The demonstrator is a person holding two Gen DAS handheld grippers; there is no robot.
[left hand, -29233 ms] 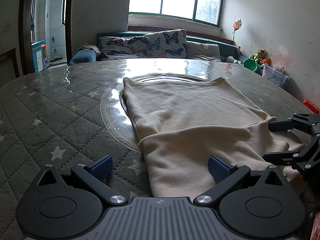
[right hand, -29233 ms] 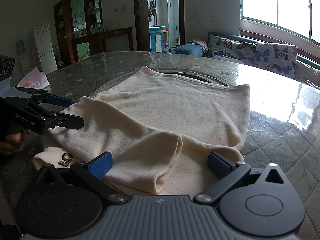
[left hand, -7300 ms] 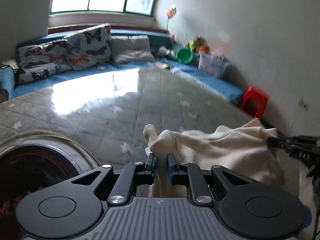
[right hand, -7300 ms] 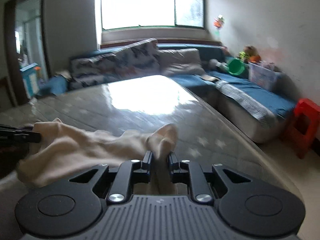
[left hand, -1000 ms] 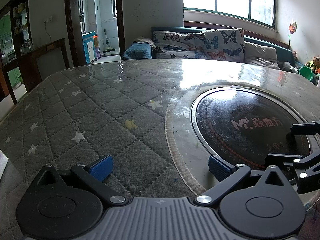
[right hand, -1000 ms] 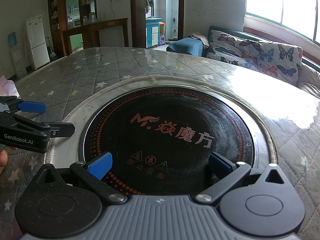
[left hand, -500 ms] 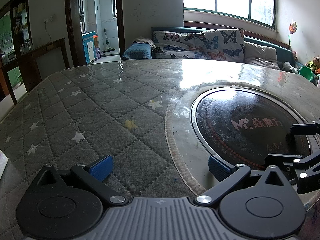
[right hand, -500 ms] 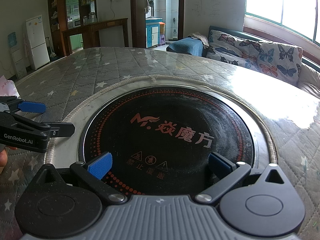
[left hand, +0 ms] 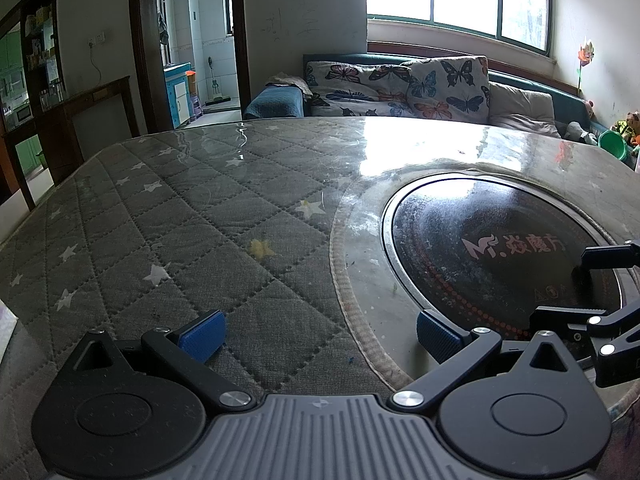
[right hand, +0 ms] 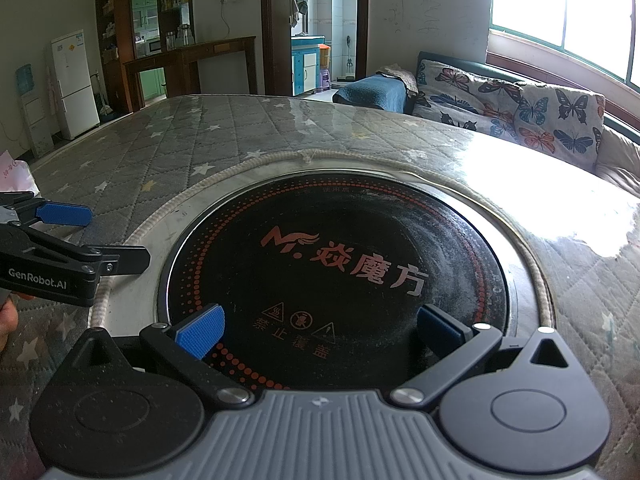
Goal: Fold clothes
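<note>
1. Where the left wrist view looks out, the left tool (left hand: 318, 330) hangs spread and empty over the quilted tabletop (left hand: 168, 216); a round black cooktop (left hand: 496, 256) lies to its right, the right tool (left hand: 576, 284) over that, a butterfly-print sofa (left hand: 400, 88) behind.
2. Right wrist view: right tool (right hand: 318, 330) spread, empty, above the cooktop (right hand: 340, 264); left tool (right hand: 100, 236) spread beside it. No clothes visible.

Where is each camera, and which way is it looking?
Left wrist: sits on the left gripper, looks across the quilted table toward the butterfly sofa; right gripper shows at right.
Right wrist: sits on the right gripper, looks over the black round cooktop; left gripper shows at left.
Both share cooktop, table, sofa.
</note>
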